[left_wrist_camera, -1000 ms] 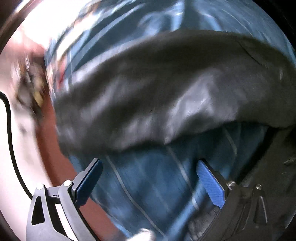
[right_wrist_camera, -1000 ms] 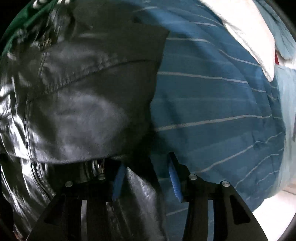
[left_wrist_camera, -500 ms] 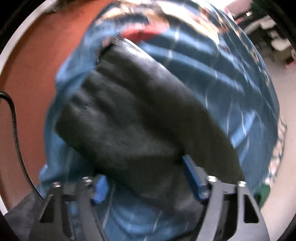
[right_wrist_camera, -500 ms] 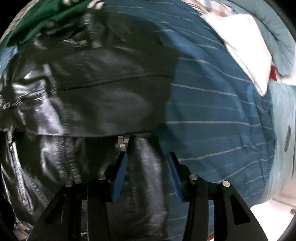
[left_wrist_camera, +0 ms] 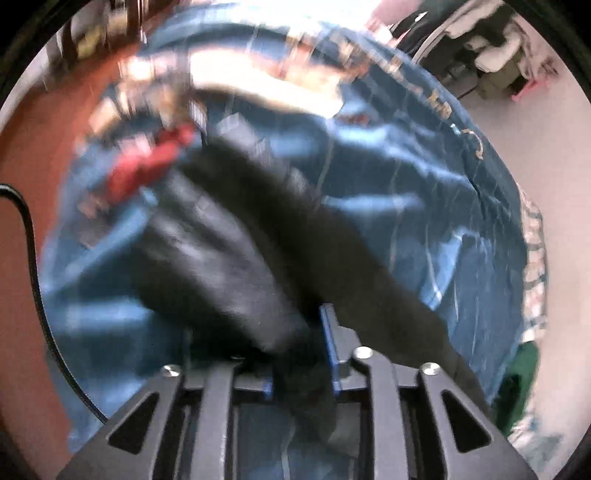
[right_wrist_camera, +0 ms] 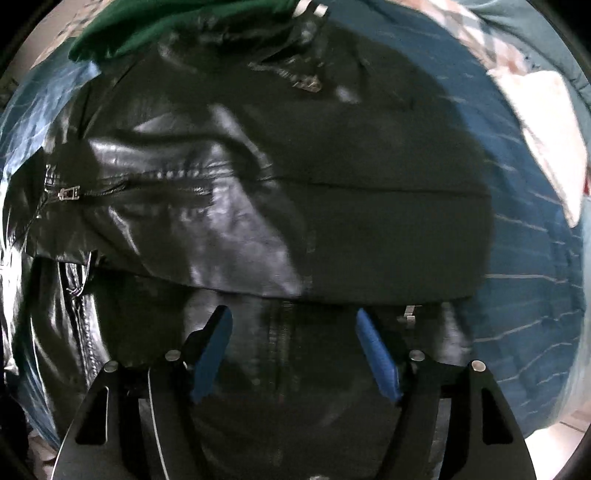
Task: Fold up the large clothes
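Observation:
A black leather jacket [right_wrist_camera: 280, 206] with silver zippers lies on a blue striped bedspread [right_wrist_camera: 532, 236]. My right gripper [right_wrist_camera: 295, 350] is open just above the jacket's lower part, its blue pads apart with nothing between them. In the left wrist view my left gripper [left_wrist_camera: 299, 362] is shut on a fold of the jacket [left_wrist_camera: 236, 251], and the dark leather drapes up and over the fingers. This view is blurred by motion.
A green garment [right_wrist_camera: 177, 26] lies at the jacket's far side and a white cloth [right_wrist_camera: 550, 133] lies on the bed at right. In the left wrist view a red item [left_wrist_camera: 147, 162] lies on the bedspread [left_wrist_camera: 424, 192]. A black cable [left_wrist_camera: 33, 258] runs along the left edge.
My left gripper has closed on the jacket fold and lifted it. My right gripper has opened, let go of the jacket and drawn back a little.

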### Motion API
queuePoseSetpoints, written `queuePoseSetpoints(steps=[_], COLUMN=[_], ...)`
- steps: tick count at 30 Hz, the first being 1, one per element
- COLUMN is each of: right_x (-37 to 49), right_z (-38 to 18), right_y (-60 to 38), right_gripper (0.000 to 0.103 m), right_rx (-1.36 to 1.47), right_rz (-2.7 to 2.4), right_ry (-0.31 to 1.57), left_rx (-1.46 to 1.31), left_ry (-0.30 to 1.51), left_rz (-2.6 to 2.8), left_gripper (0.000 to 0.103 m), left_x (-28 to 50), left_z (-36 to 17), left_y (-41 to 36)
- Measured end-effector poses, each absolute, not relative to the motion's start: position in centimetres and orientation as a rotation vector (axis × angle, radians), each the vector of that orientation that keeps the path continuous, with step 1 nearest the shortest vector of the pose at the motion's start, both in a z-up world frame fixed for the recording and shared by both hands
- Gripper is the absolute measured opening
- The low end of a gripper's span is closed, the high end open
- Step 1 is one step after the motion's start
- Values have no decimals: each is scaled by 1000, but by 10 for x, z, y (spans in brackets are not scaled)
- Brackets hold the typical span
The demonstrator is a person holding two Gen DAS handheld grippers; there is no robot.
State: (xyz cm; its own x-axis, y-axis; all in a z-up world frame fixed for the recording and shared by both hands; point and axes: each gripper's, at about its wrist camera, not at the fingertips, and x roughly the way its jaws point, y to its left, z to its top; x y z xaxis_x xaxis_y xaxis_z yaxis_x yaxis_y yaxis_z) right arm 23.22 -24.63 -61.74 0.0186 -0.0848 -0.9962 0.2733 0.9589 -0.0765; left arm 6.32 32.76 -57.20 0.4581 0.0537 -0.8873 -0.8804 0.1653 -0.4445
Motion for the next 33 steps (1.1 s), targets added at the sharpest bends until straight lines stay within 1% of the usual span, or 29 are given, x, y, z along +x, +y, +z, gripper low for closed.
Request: queuePoseSetpoints(steps=[2,4,7,9,11,14,16,18,23,28,33], right_x=[234,235,235,234,234,236,237,240,246,248,240], right_z=[-622,-624,-627,-624,-619,-609,-605,-603,-602,-600,-600], right_y=[-242,-237,-229,-218,-208,-189,-182,-178,-186,-207,-235], right_gripper=[73,78,80,80,80,80,83,83,84,84,84], right_rx=[159,130,95,69,-1,-129,-133,-115,-51,16,154], right_rz=[-265,-257,-256,-266,-285,-336,-349,-365,-387,-374,-332], right_ry=[1532,1526,1516,1511,1487,1439,1422,1412,1409,1413,1437], left_rx=[-1282,-1292,-1217,-1077,-857,-511,-374,-254,-137,-91,-50], left_ry=[821,831,882,926,965,989,968,950,903,865,851], left_rz=[767,765,795,822,836,817,779,730,609,473,265], left_gripper=[22,21,12,7,5,4,4,4,3,3,2], left_x=[56,59,70,95,117,148,161,172,200,236,263], left_z=[-578,-574,-562,-543,-517,-479,-458,-438,-402,-378,-361], left_y=[329,325,316,306,293,261,242,222,188,147,66])
